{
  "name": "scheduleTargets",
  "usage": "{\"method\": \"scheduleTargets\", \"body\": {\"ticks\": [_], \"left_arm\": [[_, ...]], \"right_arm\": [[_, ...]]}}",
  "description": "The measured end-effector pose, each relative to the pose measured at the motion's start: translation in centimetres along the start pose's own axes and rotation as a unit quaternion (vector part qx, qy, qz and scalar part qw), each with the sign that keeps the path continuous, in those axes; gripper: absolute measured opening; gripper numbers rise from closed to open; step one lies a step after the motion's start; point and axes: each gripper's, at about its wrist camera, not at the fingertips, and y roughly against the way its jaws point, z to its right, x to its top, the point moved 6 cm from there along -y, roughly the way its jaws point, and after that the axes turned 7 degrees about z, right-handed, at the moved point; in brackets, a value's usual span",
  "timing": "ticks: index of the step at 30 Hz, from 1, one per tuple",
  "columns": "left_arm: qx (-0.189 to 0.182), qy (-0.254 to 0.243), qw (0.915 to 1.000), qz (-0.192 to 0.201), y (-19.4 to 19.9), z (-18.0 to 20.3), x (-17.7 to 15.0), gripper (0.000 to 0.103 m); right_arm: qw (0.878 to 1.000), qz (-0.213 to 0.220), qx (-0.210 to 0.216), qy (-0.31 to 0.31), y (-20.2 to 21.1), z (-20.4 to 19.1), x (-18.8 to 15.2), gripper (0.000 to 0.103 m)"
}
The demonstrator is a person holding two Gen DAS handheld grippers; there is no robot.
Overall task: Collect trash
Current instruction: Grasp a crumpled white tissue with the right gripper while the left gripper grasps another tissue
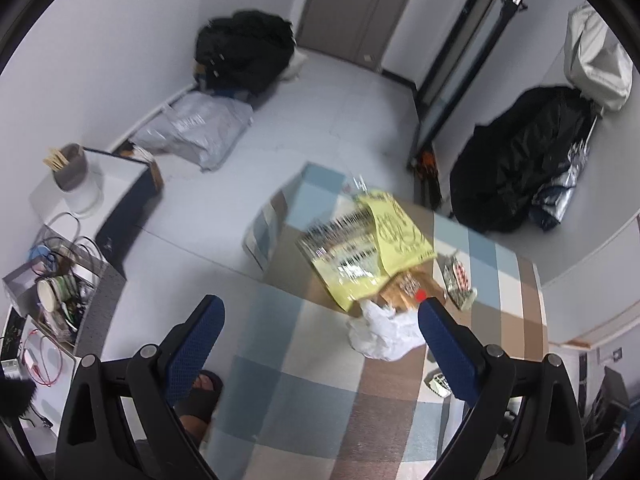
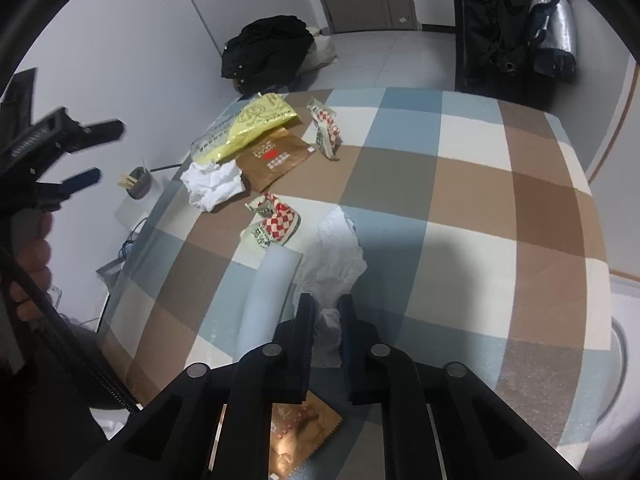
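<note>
Two tongs are at work over a checked surface (image 2: pixel 472 184). The right tongs (image 2: pixel 326 312) are nearly closed, their dark fingers pinching the near end of a crumpled white tissue (image 2: pixel 334 256), which trails away from them across the cloth. Just left of that tissue lies a pale rolled tube (image 2: pixel 268 292), and below the fingers, close to the camera, a bronze foil packet (image 2: pixel 298 436) shows.

The left tongs (image 1: pixel 320 312) are spread wide with nothing between their blue pads (image 1: pixel 192 344), held above the surface's edge. Just past the right pad sits a white paper wad (image 1: pixel 384 332), touching a brown wrapper (image 2: pixel 272 160) and a yellow bag (image 1: pixel 372 240), which is blurred in the left wrist view.

Farther out on the cloth, a red-and-white checked wrapper (image 2: pixel 276 224) lies near the middle, and a second checked wrapper (image 2: pixel 326 130) rests beside the brown one. On the floor beyond, a black bag (image 1: pixel 244 48) leans against the wall near a grey plastic parcel (image 1: pixel 196 128).
</note>
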Motion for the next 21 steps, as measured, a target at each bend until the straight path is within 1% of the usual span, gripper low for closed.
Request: {"method": "scheduleTargets", "body": {"ticks": [3,5,10,15,18,21], "left_arm": [[-0.007,-0.009,0.9994,-0.033,-1.7,0.9,-0.9,0.096],[-0.011,-0.029,0.9975,-0.064,-2.8,2.0,-1.8,0.096],[0.007,-0.080,0.9912,-0.106,-4.8,4.0,-3.6,0.096],[0.024,-0.092,0.9883,-0.120,-5.5,4.4,-4.2,0.096],[0.023,-0.106,0.9873,-0.116,-5.6,4.9,-4.2,0.096],[0.039,-0.124,0.9853,-0.110,-5.9,5.1,-4.1,0.096]], "right_arm": [[1.000,0.006,0.005,-0.013,0.3,0.5,0.4,0.009],[1.000,0.011,0.005,-0.018,0.5,0.8,0.7,0.008],[0.999,0.021,0.012,-0.036,1.0,1.9,1.5,0.008],[0.999,0.024,0.018,-0.043,1.1,2.6,1.9,0.008],[0.998,0.024,0.026,-0.049,1.1,2.8,2.0,0.008],[0.998,0.022,0.034,-0.052,1.1,2.9,2.1,0.008]]}}
